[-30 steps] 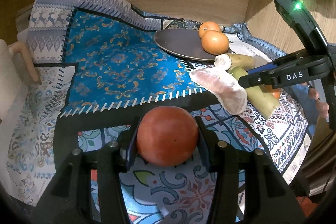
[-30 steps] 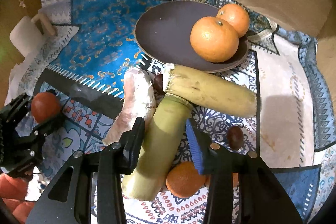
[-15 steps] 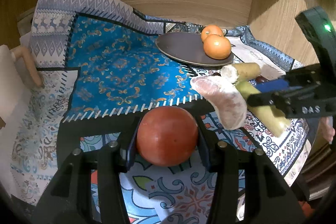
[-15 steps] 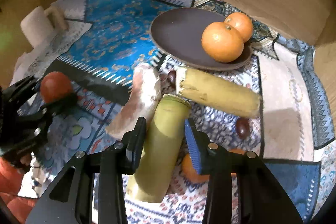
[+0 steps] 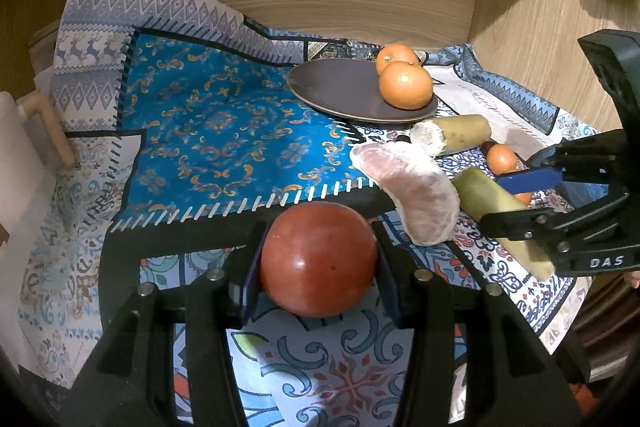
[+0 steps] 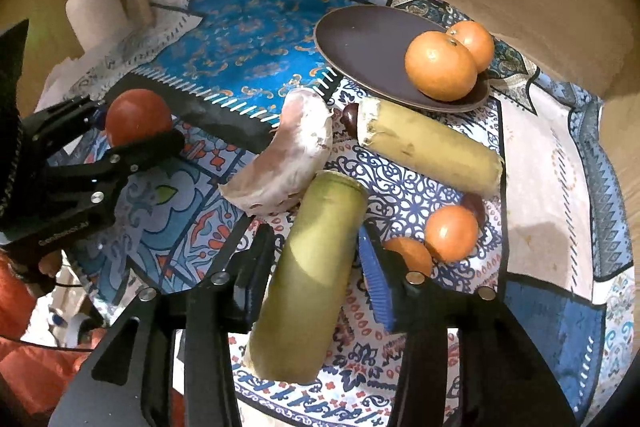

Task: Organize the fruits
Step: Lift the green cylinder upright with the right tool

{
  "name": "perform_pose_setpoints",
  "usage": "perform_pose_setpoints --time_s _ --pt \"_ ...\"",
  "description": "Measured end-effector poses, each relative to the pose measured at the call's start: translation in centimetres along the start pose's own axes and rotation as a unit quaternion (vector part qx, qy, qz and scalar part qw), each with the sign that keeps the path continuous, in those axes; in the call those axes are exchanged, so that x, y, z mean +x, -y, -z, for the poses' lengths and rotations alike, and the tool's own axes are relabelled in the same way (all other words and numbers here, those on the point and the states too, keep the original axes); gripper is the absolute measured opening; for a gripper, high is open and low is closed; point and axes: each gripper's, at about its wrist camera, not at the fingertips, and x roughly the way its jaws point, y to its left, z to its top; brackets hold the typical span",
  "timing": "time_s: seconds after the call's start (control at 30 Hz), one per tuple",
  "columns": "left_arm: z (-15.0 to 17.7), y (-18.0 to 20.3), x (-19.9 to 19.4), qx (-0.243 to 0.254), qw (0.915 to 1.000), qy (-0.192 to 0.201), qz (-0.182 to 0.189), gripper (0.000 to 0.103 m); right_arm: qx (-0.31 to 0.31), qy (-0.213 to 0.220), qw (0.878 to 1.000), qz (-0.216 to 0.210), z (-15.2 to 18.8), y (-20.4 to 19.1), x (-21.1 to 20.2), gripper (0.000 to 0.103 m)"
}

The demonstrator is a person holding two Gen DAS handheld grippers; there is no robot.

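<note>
The left gripper (image 5: 318, 259) is clamped on a red fruit (image 5: 318, 259) at the lower centre of its own view, both pads pressed to the fruit's sides; in the right wrist view the same fruit (image 6: 138, 117) shows at the left edge, held above the cloth (image 6: 248, 23).

The right gripper (image 6: 316, 263) stands partly open astride a green cane piece (image 6: 312, 279) at lower centre. Its fingers flank the piece; whether the pads touch it cannot be told.

A peeled pomelo wedge (image 6: 284, 155) lies just above the piece's far end, beside a yellower cane piece (image 6: 432, 147) that runs to the right. Above that, in the upper right, a dark plate (image 6: 360, 43) carries two oranges (image 6: 440, 71) at its right rim. Two more oranges (image 6: 452, 233) sit on the cloth just right of the right gripper's blue pad, with a dark date (image 6: 474, 205) touching the upper one. Another date (image 6: 350, 115) lies at the yellow piece's cut end.
</note>
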Motion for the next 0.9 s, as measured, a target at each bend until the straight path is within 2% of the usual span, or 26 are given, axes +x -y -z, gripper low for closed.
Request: perform_pose_setpoints --time_s 0.13,0.3,0.5,0.73,0.9 --pt "0.2 -0.2 -0.1 -0.004 1.0000 0.000 0.000 0.049 -0.016 0.003 1.000 0.019 -0.4 -0.3 0.5 0.038" --pt "0.1 -0.3 -0.4 -0.003 1.0000 0.002 -0.006 0.049 0.006 0.011 1.000 0.007 -0.6 0.5 0.2 0.036" --pt "-1.0 -0.7 -0.8 -0.003 0.9998 0.010 -0.015 0.049 0.032 0.067 0.997 0.006 -1.2 1.5 -2.3 0.034" --pt "-2.6 -0.7 -0.9 -0.007 0.9996 0.019 -0.020 0.049 0.049 0.111 0.993 -0.017 -2.3 2.5 -3.9 0.032" --pt "-3.9 -0.6 -0.9 -0.010 0.9993 0.026 -0.027 0.049 0.042 0.129 0.991 -0.016 -3.1 2.7 -4.1 0.031"
